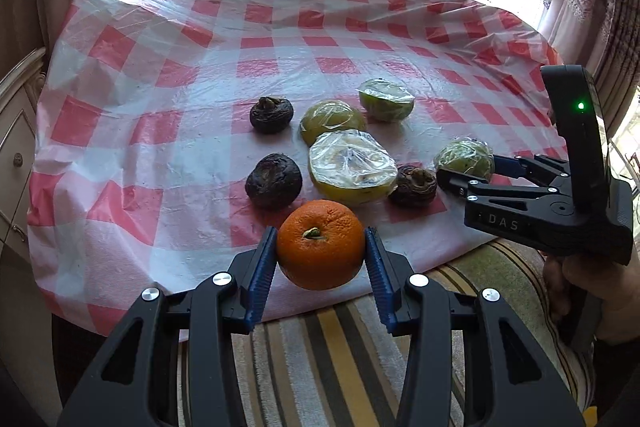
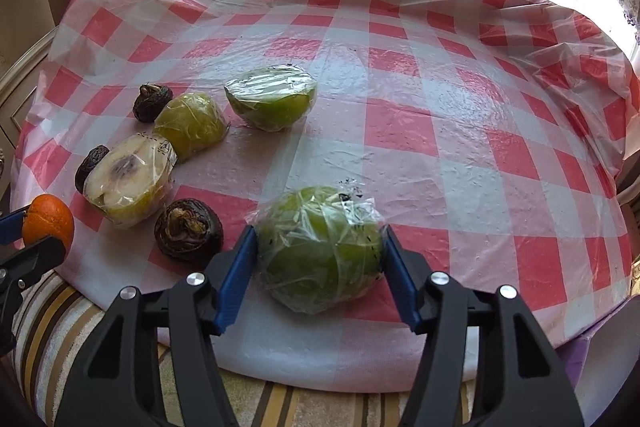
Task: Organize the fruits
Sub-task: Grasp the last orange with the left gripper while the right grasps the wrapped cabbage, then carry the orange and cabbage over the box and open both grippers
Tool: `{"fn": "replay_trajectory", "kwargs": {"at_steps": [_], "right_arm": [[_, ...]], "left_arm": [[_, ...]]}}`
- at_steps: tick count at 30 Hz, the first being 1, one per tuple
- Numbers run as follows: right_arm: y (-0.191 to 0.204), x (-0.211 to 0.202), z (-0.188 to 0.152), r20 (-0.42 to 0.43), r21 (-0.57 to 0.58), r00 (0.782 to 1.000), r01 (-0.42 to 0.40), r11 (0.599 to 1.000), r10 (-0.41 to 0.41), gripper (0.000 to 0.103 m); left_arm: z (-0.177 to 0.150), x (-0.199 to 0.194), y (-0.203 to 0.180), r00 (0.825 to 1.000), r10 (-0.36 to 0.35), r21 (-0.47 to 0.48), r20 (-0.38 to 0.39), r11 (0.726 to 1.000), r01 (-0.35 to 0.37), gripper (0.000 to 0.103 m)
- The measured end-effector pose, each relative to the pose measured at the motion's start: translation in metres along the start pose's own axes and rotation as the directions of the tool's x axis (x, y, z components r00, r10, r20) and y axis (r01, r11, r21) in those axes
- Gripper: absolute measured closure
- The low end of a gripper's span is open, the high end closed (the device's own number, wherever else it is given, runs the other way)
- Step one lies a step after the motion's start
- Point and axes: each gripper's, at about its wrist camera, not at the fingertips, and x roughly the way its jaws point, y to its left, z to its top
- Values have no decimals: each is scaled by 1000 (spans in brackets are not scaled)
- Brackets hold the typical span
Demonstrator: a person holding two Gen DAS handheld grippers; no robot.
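From the left wrist, the left tool (image 1: 320, 251) is clamped on an orange (image 1: 319, 243) at the near edge of the checked surface (image 1: 160, 75), and the right tool (image 1: 466, 173), marked "DAS", reaches a wrapped green fruit (image 1: 464, 158). From the right wrist, the right tool's blue pads (image 2: 236, 275) flank that fruit on the surface; printed marks on its film are unreadable.

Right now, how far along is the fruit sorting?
Done: nothing clearly grouped yet. In hand: left gripper is shut on the orange; right gripper brackets a wrapped green fruit, fingers at its sides. Left: three dark shrivelled fruits and three more wrapped pieces sit mixed on the checked cloth.
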Motion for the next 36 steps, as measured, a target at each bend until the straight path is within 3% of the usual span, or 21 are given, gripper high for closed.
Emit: {"fn": "replay_trajectory", "kwargs": {"at_steps": [22, 29, 36], "right_arm": [[-28, -35, -25, 51, 115, 998, -45, 992, 40, 43], [-54, -62, -38, 75, 163, 996, -62, 985, 50, 43], [-108, -86, -67, 69, 243, 998, -4, 970, -13, 43]], "left_arm": [[-1, 1, -27, 1000, -18, 44, -6, 999, 18, 61], [5, 2, -58, 998, -58, 110, -2, 992, 58, 61], [15, 5, -105, 994, -105, 215, 0, 971, 102, 61]]}}
